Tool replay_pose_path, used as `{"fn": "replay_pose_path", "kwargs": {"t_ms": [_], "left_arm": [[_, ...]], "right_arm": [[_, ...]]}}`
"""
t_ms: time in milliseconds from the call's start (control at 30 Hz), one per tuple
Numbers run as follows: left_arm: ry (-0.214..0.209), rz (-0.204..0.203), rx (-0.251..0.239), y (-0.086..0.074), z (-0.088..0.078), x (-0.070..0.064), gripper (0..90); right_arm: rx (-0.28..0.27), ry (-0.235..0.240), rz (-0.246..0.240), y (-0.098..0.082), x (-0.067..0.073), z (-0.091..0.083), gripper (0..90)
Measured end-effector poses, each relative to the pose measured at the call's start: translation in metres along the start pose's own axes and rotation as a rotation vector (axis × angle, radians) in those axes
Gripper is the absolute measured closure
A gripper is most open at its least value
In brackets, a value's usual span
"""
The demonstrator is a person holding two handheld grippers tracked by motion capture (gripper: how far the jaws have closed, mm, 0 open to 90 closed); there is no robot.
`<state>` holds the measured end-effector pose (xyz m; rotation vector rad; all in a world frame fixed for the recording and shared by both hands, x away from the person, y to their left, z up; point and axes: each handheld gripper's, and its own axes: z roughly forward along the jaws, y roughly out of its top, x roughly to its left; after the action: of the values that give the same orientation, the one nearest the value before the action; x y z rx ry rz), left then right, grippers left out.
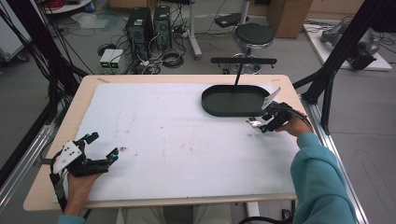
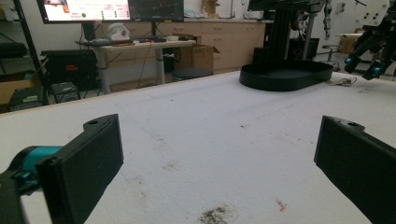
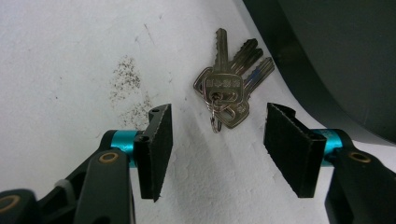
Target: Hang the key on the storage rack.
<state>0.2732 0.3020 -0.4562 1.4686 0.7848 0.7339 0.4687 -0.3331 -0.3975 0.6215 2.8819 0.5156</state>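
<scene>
Right gripper view: hovering over a bunch of keys (image 3: pixel 227 91), right tool (image 3: pixel 215 140) half open, nothing gripped yet.
Lying flat on the white counter cover (image 3: pixel 70 56), just beside the black oval tray (image 3: pixel 336 56), on its near side. Likely handling as small, stiff, light metal, slippery and loose on the ring, blades fanning toward the tray; best pinching across the stacked heads near the ring, since thin blades are sitting flush on the cover. Showing grey speckled stains left of the tray. Resting far from the tray, left tool (image 1: pixel 100 147) standing wide and empty. Beyond the tray: stool (image 1: pixel 253 35), computer towers (image 1: pixel 148 28), cables on the floor.
</scene>
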Motion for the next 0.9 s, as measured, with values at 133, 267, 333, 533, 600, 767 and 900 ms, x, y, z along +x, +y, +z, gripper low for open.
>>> {"fn": "replay_pose_path", "kwargs": {"t_ms": [133, 267, 333, 533, 600, 767, 900], "left_arm": [[-0.001, 0.000, 0.000, 0.0000, -0.0001, 0.0000, 1.7], [-0.005, 0.001, 0.000, 0.0000, -0.0001, -0.0001, 1.7], [-0.003, 0.000, -0.001, 0.0000, -0.0001, 0.0000, 1.7], [-0.003, 0.000, -0.001, 0.0000, -0.0001, 0.0000, 1.7], [-0.004, 0.002, 0.000, 0.0000, -0.0002, 0.0001, 1.7], [-0.004, 0.003, 0.000, 0.0000, -0.0002, 0.0001, 1.7], [-0.005, 0.001, -0.001, 0.0000, -0.0002, 0.0000, 1.7]], "right_arm": [[0.015, 0.006, -0.002, 0.0004, -0.0016, 0.0022, 51.1], [0.026, 0.002, -0.023, 0.0005, -0.0025, 0.0031, 60.1], [0.033, 0.006, -0.018, 0.0007, -0.0022, 0.0032, 63.3], [0.044, 0.011, -0.029, 0.0028, -0.0014, 0.0044, 71.2], [0.048, 0.014, -0.034, 0.0035, -0.0015, 0.0053, 72.5], [0.053, 0.010, -0.042, 0.0042, -0.0007, 0.0060, 77.2], [0.055, 0.004, -0.046, 0.0046, -0.0006, 0.0054, 79.7]]}}
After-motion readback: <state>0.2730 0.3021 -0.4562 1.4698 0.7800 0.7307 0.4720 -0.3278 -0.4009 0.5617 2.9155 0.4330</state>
